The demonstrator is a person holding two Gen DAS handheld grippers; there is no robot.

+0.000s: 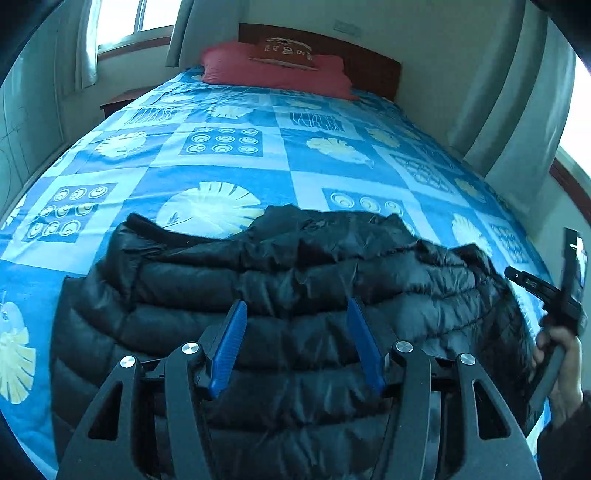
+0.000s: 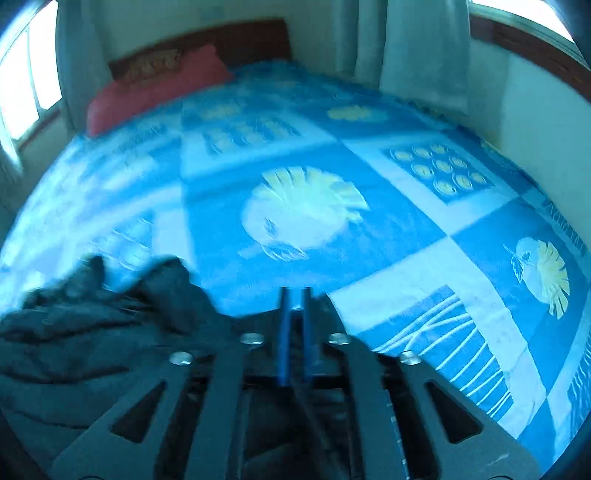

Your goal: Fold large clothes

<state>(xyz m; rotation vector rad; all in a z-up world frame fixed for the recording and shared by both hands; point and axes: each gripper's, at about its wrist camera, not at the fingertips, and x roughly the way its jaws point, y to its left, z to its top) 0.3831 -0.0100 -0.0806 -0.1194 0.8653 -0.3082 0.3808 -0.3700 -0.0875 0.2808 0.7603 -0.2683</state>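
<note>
A black quilted puffer jacket (image 1: 288,295) lies bunched on the blue patterned bedspread (image 1: 229,166) near the foot of the bed. My left gripper (image 1: 297,306) hovers just above its middle, blue pads wide apart and empty. My right gripper (image 2: 295,295) has its blue pads nearly together, and dark jacket fabric (image 2: 92,332) runs under its jaws from the left; the pinch itself is blurred. The right gripper and the hand holding it also show at the jacket's right edge in the left wrist view (image 1: 554,295).
A red pillow (image 1: 273,70) lies against the brown headboard (image 1: 369,55) at the far end. Curtains (image 1: 517,110) and a wall run along the bed's right side, a window (image 1: 125,18) and nightstand (image 1: 122,99) on the left. Bare bedspread (image 2: 314,206) stretches beyond the jacket.
</note>
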